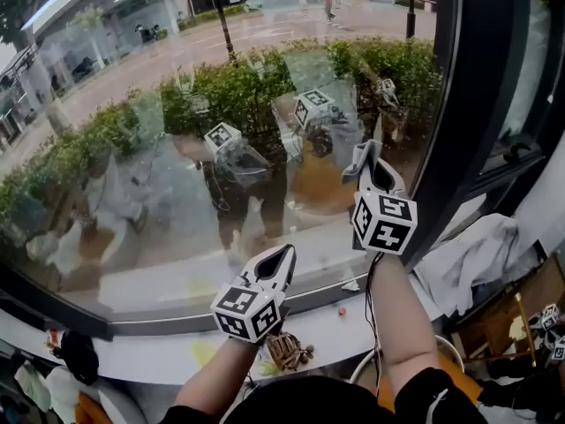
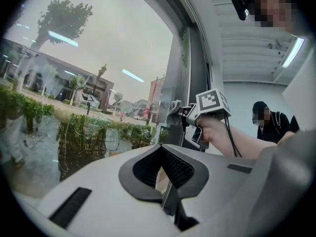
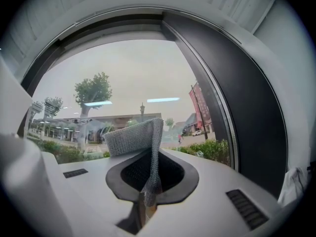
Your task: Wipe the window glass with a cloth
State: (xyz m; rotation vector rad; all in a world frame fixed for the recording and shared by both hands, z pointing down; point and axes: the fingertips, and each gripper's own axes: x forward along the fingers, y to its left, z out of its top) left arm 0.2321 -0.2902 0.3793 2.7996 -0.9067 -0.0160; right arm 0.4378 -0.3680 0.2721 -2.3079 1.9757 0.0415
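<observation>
Glass (image 1: pixel 159 148) spans the view, with a dark frame (image 1: pixel 450 104) at its right. Right tool (image 1: pixel 375 168) is held up close to the glass beside the frame, jaws clamped on a grey cloth (image 3: pixel 134 138). Left tool (image 1: pixel 275 261) sits lower, jaws together, empty.

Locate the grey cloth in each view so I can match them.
Head view: grey cloth right of centre, in the right hand-held gripper.
Left gripper view: cloth small, just right of centre, at that gripper's tip.
Right gripper view: cloth at centre, pinched between the jaws.
Shared landmark: dark window frame to its right.
</observation>
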